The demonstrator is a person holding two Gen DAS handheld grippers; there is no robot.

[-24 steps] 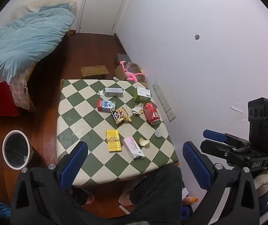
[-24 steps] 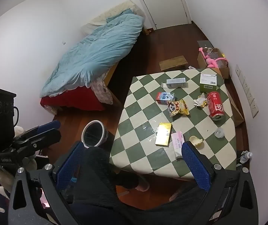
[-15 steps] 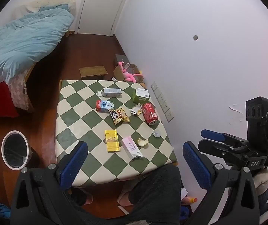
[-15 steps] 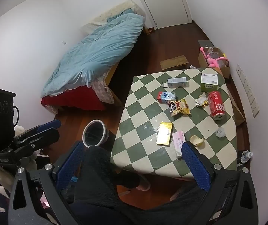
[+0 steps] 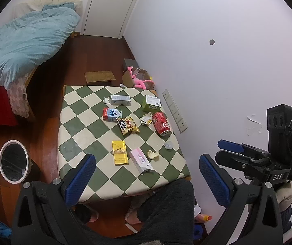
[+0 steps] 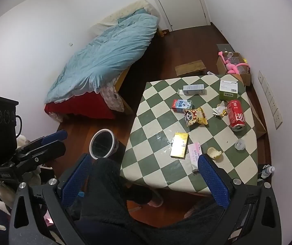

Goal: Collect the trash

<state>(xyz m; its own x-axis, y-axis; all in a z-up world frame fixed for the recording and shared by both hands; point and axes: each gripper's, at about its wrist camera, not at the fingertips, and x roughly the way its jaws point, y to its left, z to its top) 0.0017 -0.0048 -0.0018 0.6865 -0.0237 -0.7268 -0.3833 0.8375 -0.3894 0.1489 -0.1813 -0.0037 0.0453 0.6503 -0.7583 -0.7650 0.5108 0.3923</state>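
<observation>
Trash lies on a green-and-cream checkered table [image 5: 80, 134] [image 6: 146, 122]: a red can [image 5: 160, 120] [image 6: 235, 115] on its side, a yellow box [image 5: 119, 152] [image 6: 179, 145], a pink packet [image 5: 140, 160], a panda snack bag [image 5: 128, 125] [image 6: 195, 116], a milk carton [image 5: 112, 114], a green box [image 5: 151, 103] and a white box [image 5: 120, 100]. A white-rimmed bin [image 5: 13, 161] [image 6: 102, 143] stands on the floor left of the table. My left gripper [image 5: 146, 175] and right gripper [image 6: 143, 177] are open, empty, held high above the near table edge.
A bed with a blue duvet [image 5: 23, 45] [image 6: 109, 61] fills the far left. A cardboard box with a pink toy [image 5: 139, 79] sits beyond the table by the white wall. The person's dark-clothed legs [image 5: 162, 204] are under the near edge.
Both grippers have risen or drawn back slightly, so the table looks a little smaller. Both stay open and empty.
</observation>
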